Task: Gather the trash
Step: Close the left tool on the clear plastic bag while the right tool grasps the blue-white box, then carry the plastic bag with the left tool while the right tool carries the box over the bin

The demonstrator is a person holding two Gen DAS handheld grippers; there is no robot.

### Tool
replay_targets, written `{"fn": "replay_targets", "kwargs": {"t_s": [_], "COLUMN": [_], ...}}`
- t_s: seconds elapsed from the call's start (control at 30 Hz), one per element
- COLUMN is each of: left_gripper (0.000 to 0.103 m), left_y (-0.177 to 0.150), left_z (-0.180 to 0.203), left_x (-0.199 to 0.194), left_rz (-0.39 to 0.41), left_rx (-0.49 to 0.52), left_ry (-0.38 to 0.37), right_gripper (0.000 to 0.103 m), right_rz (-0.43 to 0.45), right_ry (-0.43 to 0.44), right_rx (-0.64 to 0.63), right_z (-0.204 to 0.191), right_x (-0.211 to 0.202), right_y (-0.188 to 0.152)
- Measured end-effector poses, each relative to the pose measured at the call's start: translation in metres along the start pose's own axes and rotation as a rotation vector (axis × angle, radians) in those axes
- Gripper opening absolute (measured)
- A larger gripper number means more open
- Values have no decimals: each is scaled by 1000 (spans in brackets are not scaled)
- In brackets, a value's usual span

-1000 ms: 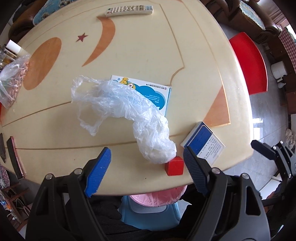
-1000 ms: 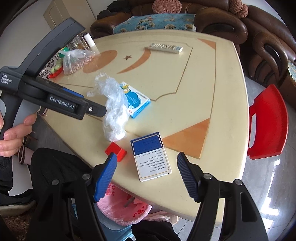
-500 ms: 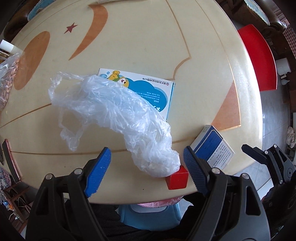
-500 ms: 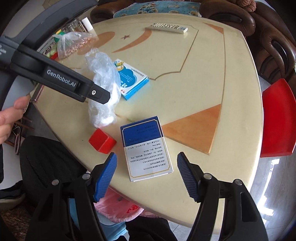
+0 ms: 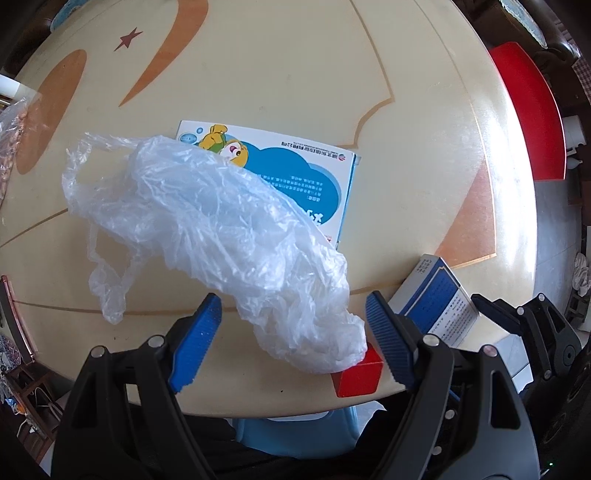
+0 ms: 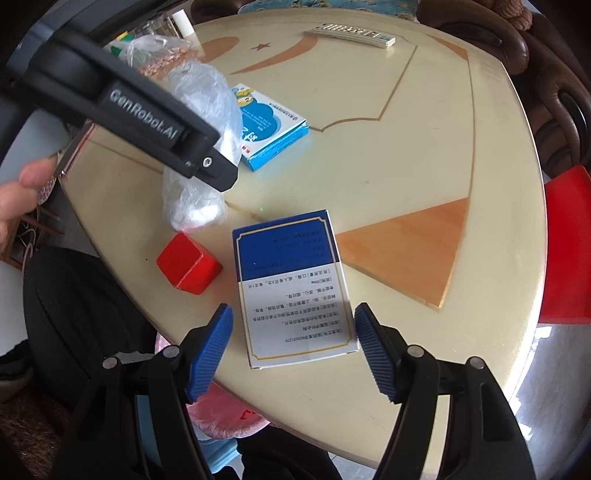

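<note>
Plainly, nothing is collected yet.

Left tongs: my left tongs [image 5: 291,332] stand apart, pointed down at the desk [image 5: 295,74], with nothing pressed between the pads. The near end of the crumpled plastic bag [image 5: 221,221] lies between them, untouched as far as I can see.

Right tongs: my right tongs [image 6: 293,347] are also apart, and their jaws have just been opening a little further. The near end of the blue-and-white box [image 6: 291,284] sits between the pads, but they are not pressing on it.

Trash on the desk: the plastic bag lies across the middle, draped partly over the cartoon box [image 5: 295,173] at its far side. The blue-and-white box lies near the right edge. The red block [image 6: 188,264] sits at the near edge, just beside the bag's end and left of the blue-and-white box.

Bin: a pink-lined bin [image 6: 221,417] shows under the near edge of the desk; I judge that is where things go. I cannot see anything in it.

Other things: a remote control [image 6: 351,35] at the far side and a bag of nuts [image 6: 155,55] at the far left look like keepers, not trash.

Done: nothing lifted, nothing binned.

Left: close on bag and box, carry each to the bin, then the cartoon box and perhaps the block.
</note>
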State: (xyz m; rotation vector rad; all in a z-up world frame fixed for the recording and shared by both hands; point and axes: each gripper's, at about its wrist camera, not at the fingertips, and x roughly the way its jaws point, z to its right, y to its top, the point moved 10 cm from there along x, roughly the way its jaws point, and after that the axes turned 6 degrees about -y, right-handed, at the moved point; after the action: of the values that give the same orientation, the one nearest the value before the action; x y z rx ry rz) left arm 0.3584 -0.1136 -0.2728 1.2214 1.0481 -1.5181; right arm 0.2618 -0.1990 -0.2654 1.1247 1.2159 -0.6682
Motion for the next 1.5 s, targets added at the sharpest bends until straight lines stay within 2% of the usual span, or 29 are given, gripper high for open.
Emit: {"fn": "replay_targets", "kwargs": {"t_s": [0.43,0.53,0.63,0.8,1.0,1.23,1.5], "left_gripper": [78,72,65,52,47,41,35], "left_y": [9,8,7,6,3,-2,-29], "left_z": [-18,-23,-27,-27,-23,-35,-28], "left_x": [14,11,12,6,-4,-17,-29], "left_rz": [3,7,7,11,51,84,134], "left_rx": [-66,-61,-43,-37,1,4,27], "left_ry": [-38,-44,-44,-53,-50,-52,-50], "right_gripper": [72,71,64,64,63,63,63], "right_rz": [11,21,31,41,51,72,99], "right_ry": [-40,-53,-76,-89,-75,-82,-99], "right_rx": [-32,-40,-44,-34,-9,18,38], "right_z": [-9,-7,-10,-9,-13,-12,-10], "right_x": [14,17,18,20,16,8,-14], "right_y": [2,2,2,5,6,10,14]}}
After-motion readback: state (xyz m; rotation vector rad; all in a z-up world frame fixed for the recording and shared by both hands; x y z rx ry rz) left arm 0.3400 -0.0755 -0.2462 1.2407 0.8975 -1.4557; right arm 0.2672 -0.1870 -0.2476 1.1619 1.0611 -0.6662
